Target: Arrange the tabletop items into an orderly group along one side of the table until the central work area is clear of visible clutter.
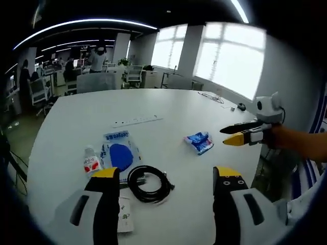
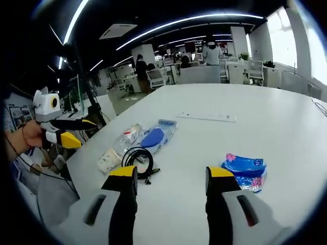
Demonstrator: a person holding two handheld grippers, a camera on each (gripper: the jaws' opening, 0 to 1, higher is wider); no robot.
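A person is holding two yellow-tipped grippers over a large white table point(image 1: 168, 109) in an open-plan office; the left gripper point(image 1: 166, 176) is hovering with its jaws spread wide apart and gripping nothing, above a coiled black cable point(image 1: 148, 182); the right gripper point(image 2: 171, 176) is likewise hanging with its jaws parted and empty, and it is also showing in the left gripper view at the table's far edge point(image 1: 239, 133). Items are lying scattered near the table's middle: a small clear bottle point(image 1: 91, 161) with a red label is resting on its side just beside a blue-and-clear packet point(image 1: 120, 152); a small white packet point(image 1: 125, 217) is sitting near the cable; a crumpled blue wrapper point(image 1: 199, 142) is lying well apart from them, near the right gripper's jaws point(image 2: 245, 171); a white power strip point(image 1: 137, 120) is stretching farther back.
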